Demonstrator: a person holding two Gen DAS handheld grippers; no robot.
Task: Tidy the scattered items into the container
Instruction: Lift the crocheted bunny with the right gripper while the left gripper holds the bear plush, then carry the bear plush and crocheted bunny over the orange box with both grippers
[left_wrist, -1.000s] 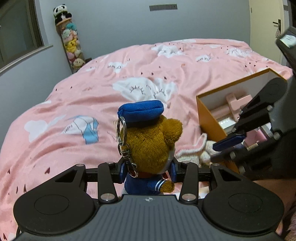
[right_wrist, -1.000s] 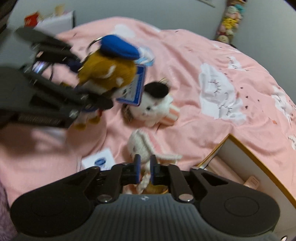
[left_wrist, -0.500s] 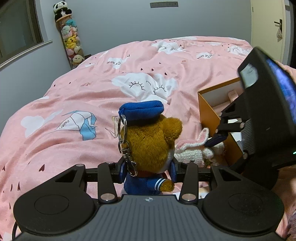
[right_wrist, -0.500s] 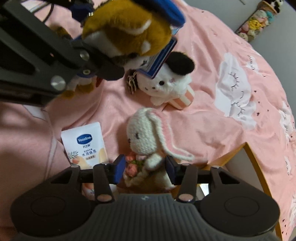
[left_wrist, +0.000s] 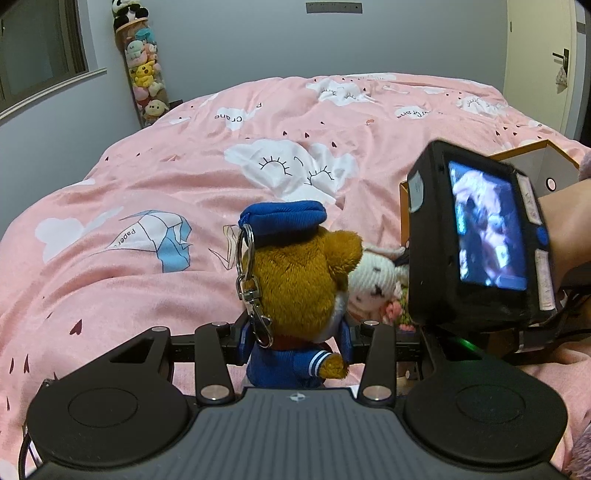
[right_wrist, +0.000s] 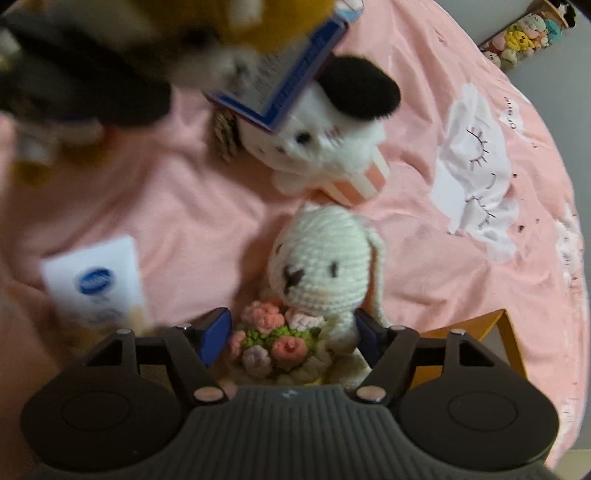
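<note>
Right hand-held gripper (right_wrist: 293, 334) has dropped over the crochet rabbit (right_wrist: 325, 266), jaws opening, body between them, ungripped: pickup pending. Rabbit lies on the bed (right_wrist: 424, 177) beside the orange box (right_wrist: 511, 343), head-to-feet axis toward the camera. Left hand-held gripper (left_wrist: 293, 338) clamps the sailor bear (left_wrist: 299, 280), upright.
</note>
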